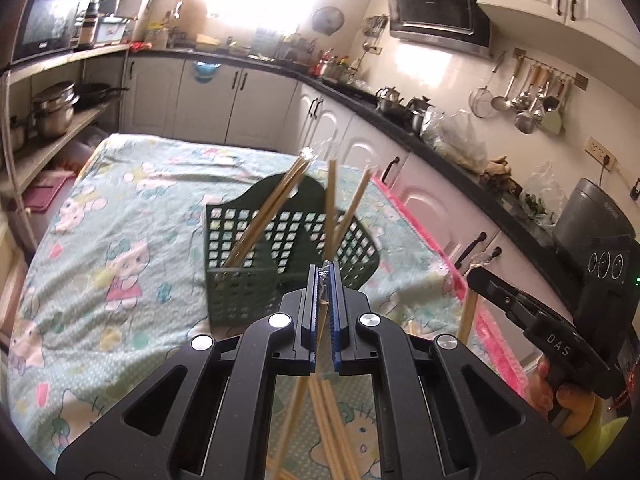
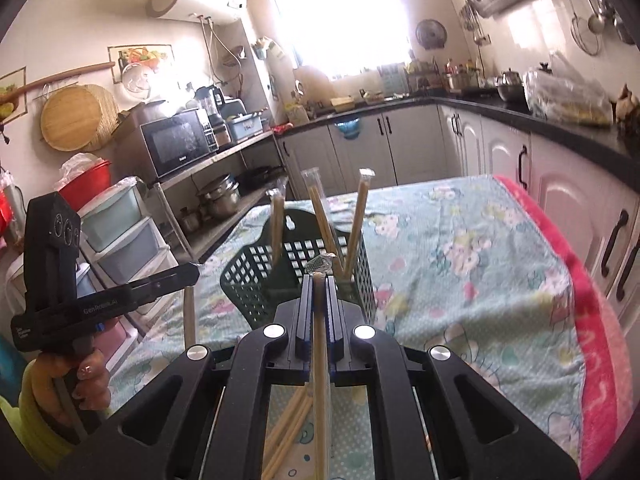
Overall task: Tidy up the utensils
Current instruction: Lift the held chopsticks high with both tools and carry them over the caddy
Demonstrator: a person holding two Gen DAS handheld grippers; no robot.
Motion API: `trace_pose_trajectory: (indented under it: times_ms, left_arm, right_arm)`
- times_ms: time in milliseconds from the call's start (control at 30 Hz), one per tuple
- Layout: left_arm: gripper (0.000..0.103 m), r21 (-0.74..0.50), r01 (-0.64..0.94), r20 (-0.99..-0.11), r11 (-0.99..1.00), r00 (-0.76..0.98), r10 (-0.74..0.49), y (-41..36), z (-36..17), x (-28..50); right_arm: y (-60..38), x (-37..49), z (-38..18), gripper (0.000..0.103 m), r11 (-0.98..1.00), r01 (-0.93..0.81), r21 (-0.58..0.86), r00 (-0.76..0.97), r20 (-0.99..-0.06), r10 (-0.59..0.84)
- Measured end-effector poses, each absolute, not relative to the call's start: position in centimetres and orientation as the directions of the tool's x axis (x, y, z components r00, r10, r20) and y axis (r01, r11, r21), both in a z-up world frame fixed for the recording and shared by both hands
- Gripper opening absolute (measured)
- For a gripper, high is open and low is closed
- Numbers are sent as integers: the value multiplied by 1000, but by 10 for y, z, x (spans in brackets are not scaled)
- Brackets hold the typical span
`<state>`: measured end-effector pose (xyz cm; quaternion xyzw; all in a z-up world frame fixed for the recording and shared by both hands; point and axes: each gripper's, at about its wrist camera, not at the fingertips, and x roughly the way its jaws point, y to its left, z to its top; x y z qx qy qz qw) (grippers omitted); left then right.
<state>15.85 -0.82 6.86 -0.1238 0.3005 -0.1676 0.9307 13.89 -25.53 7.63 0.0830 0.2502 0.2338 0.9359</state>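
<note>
- Standing in the green basket [image 1: 256, 280], centre of the left wrist view, are several wrapped chopstick pairs [image 1: 264, 216] leaning on its walls. Right wrist view shows the same basket [image 2: 256, 280] at centre w/ three sticks [image 2: 356, 220] poking up. So part of the sorting looks done.
- Left gripper [image 1: 325, 280], bottom centre of its view: jaws nearly together, clamped on a wrapped chopstick [image 1: 322, 316] that runs down betw. the blue pads, crinkled wrapper tip at the fingertips. Sits just in front of the basket's near wall, not yet in it.
- Right gripper [image 2: 319, 280], bottom centre of its view: jaws squeezed on another chopstick [image 2: 320, 380] running lengthwise thru the gap; wrapper tip sticks out near the basket rim.
- Left to do: more loose chopsticks [image 1: 332, 420] lie on the cloth under the left gripper, bottom of frame; also seen under the right gripper [image 2: 288, 424]. Exact count – can't tell.
- Judgement: roughly mid-task; two in hand to drop in, then the pile.
- Around: cartoon-print tablecloth [image 1: 120, 240] covers the table; kitchen cabinets [image 1: 256, 92] along the upper part of the frame.
</note>
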Motion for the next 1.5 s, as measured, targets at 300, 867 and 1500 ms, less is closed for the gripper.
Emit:
trace_pose_trajectory:
  times_ms: [300, 867, 1500]
  left_arm:
    - [2, -302, 282, -457, 911, 796, -398, -18, 103, 159]
    - [2, -263, 330, -368, 907, 834, -411, -30, 152, 170]
    - [2, -231, 299, -276, 926, 892, -357, -23, 194, 197]
  right_arm:
    - [-245, 137, 111, 6, 877, -431, 211, 805, -351, 479]
    - [-229, 145, 151, 6, 882, -454, 125, 838, -274, 471]
    - [-225, 178, 182, 6, 881, -452, 136, 857, -206, 472]
